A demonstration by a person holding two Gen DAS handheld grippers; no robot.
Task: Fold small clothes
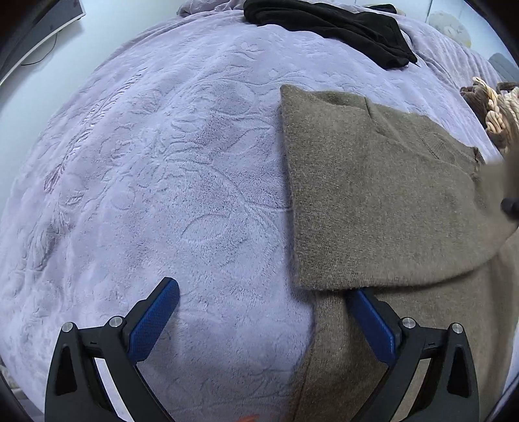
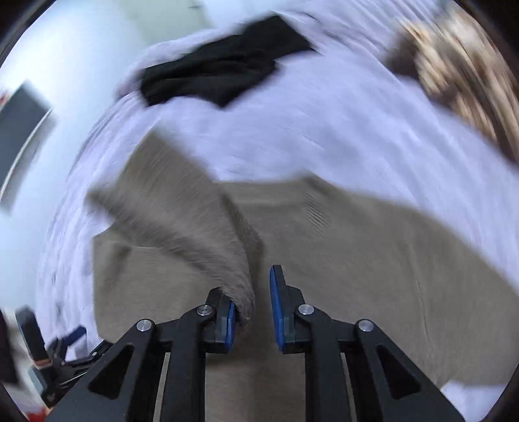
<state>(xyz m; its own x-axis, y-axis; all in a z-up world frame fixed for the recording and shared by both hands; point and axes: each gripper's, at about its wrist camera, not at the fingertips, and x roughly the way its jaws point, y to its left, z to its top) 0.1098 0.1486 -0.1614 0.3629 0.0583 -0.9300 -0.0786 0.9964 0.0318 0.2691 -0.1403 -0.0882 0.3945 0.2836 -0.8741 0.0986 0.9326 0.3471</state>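
While the olive-brown knit sweater (image 1: 382, 201) lies spread on the lilac embossed blanket (image 1: 162, 181) of the bed, one part of it is folded over its body. The left gripper (image 1: 262, 311) stands wide, with nothing between its blue pads; its right fingertip (image 1: 363, 305) sits at the lower edge of the folded flap. In the blurred right wrist view, the right gripper (image 2: 251, 292) is drawn narrow, a fold of sweater against its left pad (image 2: 231, 319); whether it is pinched I cannot tell. A black garment (image 1: 331, 26) lies toward the bed's far edge, a chunky braided item (image 1: 496, 113) near its far right side.
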